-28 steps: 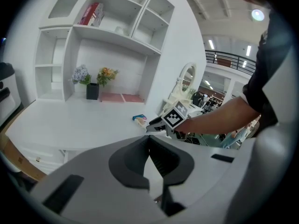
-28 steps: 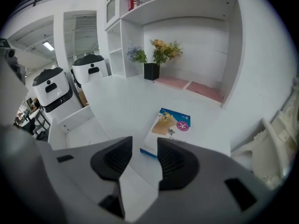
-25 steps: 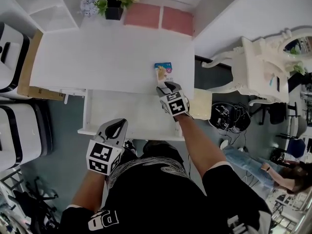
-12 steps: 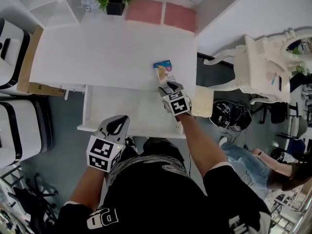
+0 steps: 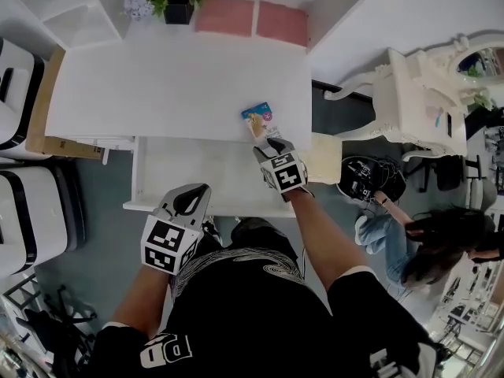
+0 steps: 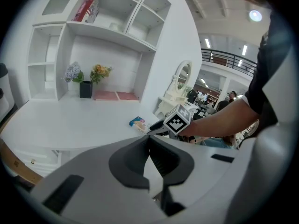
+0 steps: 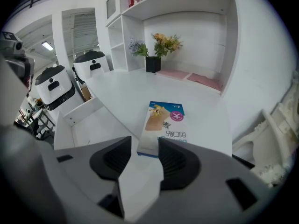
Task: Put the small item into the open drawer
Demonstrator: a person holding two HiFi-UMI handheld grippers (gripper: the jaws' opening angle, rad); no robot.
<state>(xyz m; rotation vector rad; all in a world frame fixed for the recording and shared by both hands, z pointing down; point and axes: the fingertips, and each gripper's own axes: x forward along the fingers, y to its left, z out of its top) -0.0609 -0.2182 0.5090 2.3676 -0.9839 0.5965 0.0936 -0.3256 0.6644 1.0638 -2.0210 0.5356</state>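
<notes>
Lying flat – glossy rectangular box (image 7: 162, 124) on white desktop (image 5: 173, 85) | right hand-held gripper (image 7: 145, 146) apart | left hand-held gripper (image 6: 149, 142) together

Mock home room inside a large hall, white desk (image 5: 173, 85), wall shelves (image 6: 117, 20), ornate vanity (image 5: 421, 93), mezzanine railing (image 6: 229, 59)

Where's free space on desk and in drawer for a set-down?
The drawer floor looks bare from its left wall to the right gripper. The desk is bare from the pot to the front edge. Crowded only front right: box, with the right gripper at it.
</notes>
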